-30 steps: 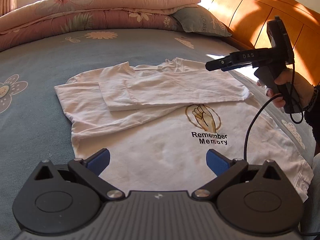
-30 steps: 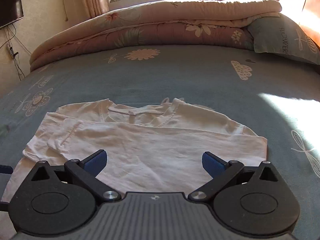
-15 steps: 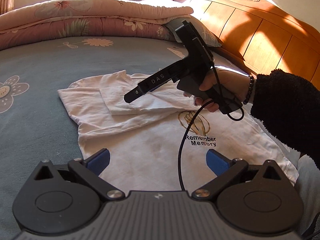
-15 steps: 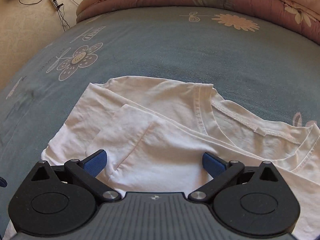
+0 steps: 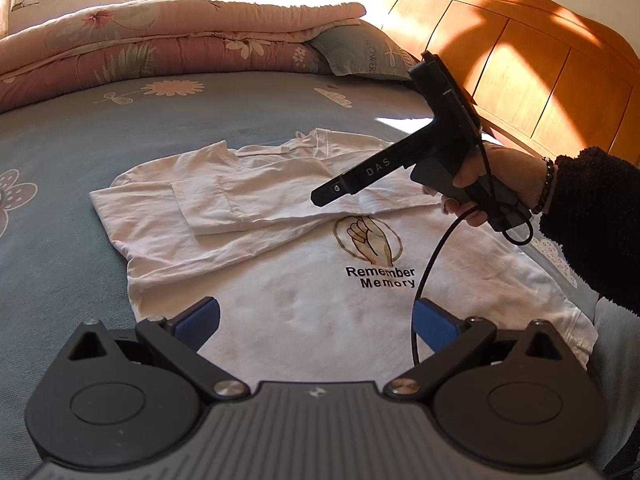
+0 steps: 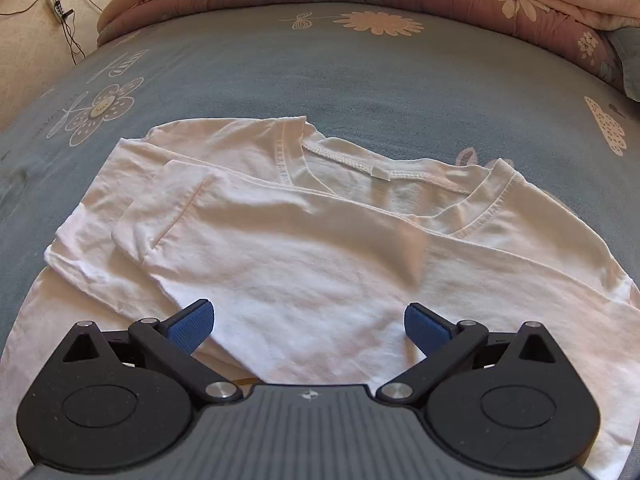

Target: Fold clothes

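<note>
A white T-shirt (image 5: 288,280) with a hand print and the words "Remember Memory" lies flat on the blue bedsheet (image 5: 60,152), both sleeves folded in across the chest. My left gripper (image 5: 316,322) hovers open over the shirt's lower hem, holding nothing. The right gripper (image 5: 336,190), held by a hand in a dark sleeve, hangs over the folded sleeves. In the right wrist view the right gripper (image 6: 308,326) stands open above the folded sleeve of the T-shirt (image 6: 320,256), with the collar (image 6: 380,174) just beyond it.
A rolled pink floral quilt (image 5: 160,36) and a pillow (image 5: 360,56) lie at the bed's far end. The wooden headboard (image 5: 520,52) rises on the right. Floor with a power strip and cables (image 6: 60,10) shows past the bed's left edge.
The right gripper swung in over the shirt to the left sleeve fold, then drew back right toward the collar. The left gripper stayed over the hem. Both stayed open.
</note>
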